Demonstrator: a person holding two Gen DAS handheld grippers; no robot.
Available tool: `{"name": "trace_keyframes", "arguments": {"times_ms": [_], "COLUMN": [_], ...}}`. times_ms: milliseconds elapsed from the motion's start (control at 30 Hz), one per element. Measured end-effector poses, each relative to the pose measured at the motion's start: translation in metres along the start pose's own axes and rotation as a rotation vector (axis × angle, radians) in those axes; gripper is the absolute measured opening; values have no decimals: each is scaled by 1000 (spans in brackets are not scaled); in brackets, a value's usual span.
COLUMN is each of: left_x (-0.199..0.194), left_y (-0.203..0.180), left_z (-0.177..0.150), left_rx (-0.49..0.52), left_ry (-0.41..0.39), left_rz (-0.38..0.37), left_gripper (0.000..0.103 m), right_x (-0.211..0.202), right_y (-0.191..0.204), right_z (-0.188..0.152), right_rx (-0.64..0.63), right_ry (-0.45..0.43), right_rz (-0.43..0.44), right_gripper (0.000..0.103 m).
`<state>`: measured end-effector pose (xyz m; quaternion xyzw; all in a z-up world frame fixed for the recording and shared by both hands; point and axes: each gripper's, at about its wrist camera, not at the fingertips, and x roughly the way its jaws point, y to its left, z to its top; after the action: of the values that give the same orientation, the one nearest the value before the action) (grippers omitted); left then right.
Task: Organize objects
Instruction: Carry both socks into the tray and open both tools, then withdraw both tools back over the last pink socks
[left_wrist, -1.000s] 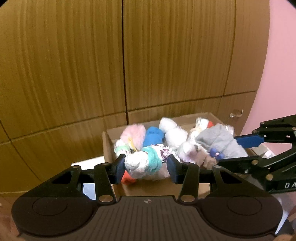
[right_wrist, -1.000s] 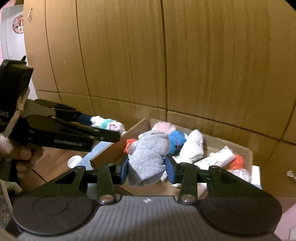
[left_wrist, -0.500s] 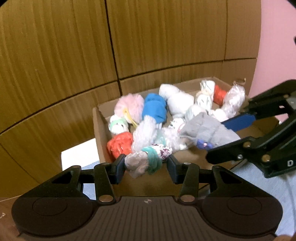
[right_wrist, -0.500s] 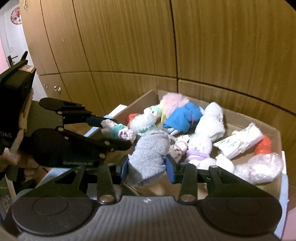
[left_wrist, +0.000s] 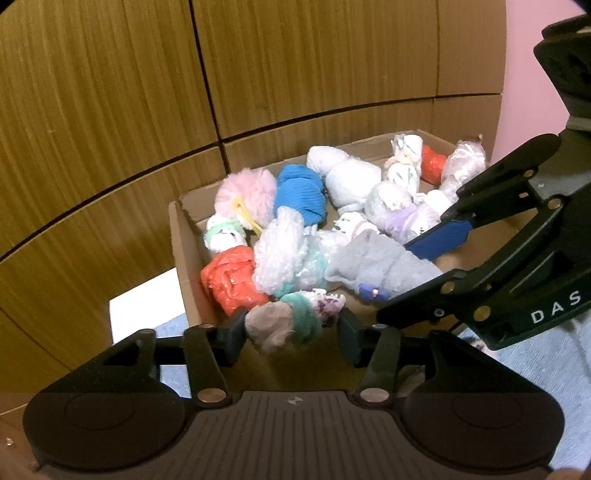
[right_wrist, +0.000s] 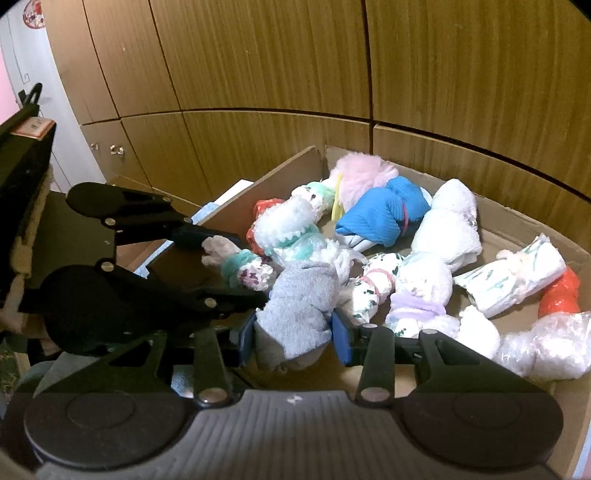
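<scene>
Sock bundles, rolled and banded, in transit to a cardboard box (right_wrist: 461, 192) that stands against a wood-panelled cupboard front (right_wrist: 443, 74).

Item 1: white bundle with teal band (left_wrist: 291, 321). Carried by the left tool (left_wrist: 291, 326), whose two fingers are pressed in on the bundle from either side. Position: over the box's near-left corner, just inside the near wall, above an orange bundle (left_wrist: 229, 278) and a bubble-wrap roll (left_wrist: 280, 254).

Item 2: grey sock bundle (right_wrist: 299, 314). Carried by the right tool (right_wrist: 293, 334), pinched between its blue pads (right_wrist: 341, 338). Position: over the near edge of the box, just right of item 1; whether it touches the contents below cannot be told.

Contents already in the box: pink fluffy bundle (left_wrist: 245, 190) toward the far-left corner; blue bundle (left_wrist: 301, 194) beside it; white rolls (right_wrist: 450, 229) mid-box; floral bundle with lilac band (right_wrist: 417, 295); patterned roll (right_wrist: 517, 280) and a second orange piece (right_wrist: 559, 291) toward the right wall; clear plastic wad (right_wrist: 546, 347) at the near-right corner.

Step in hand, as judged: delivery of both bundles into the box, release not yet made.

Next move calls for: lowering each tool until its bundle is well below the rim, then spreading the fingers. The near-left corner looks crowded, so item 1 probably wants a gap rather than a perch on the pile; bare cardboard shows along the near-right part of the floor. Tools sit close together; keep them from knocking.
</scene>
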<state>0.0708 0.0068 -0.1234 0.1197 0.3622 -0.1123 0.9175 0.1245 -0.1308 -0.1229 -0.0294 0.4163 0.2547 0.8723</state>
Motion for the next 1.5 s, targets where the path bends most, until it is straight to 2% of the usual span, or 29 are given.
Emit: {"name": "trace_keyframes", "arguments": {"times_ms": [133, 200, 467, 1033, 1500], "left_x": [-1, -4, -21, -47, -78], "left_y": [-2, -3, -4, -4, -24], "left_z": [-1, -1, -6, -7, -18], "left_rx": [14, 20, 20, -23, -15], "left_ry": [-6, -16, -45, -67, -93], "left_rz": [9, 18, 27, 24, 28], "left_gripper": [66, 71, 74, 75, 75], "right_x": [8, 5, -1, -18, -67], "right_y": [-3, -2, 1, 7, 30], "right_z": [6, 6, 7, 7, -29], "right_rx": [3, 3, -6, -26, -32], "right_ry": [2, -1, -18, -49, -112], "right_rz": [-2, 3, 6, -9, -2], "right_gripper": [42, 43, 44, 45, 51]}}
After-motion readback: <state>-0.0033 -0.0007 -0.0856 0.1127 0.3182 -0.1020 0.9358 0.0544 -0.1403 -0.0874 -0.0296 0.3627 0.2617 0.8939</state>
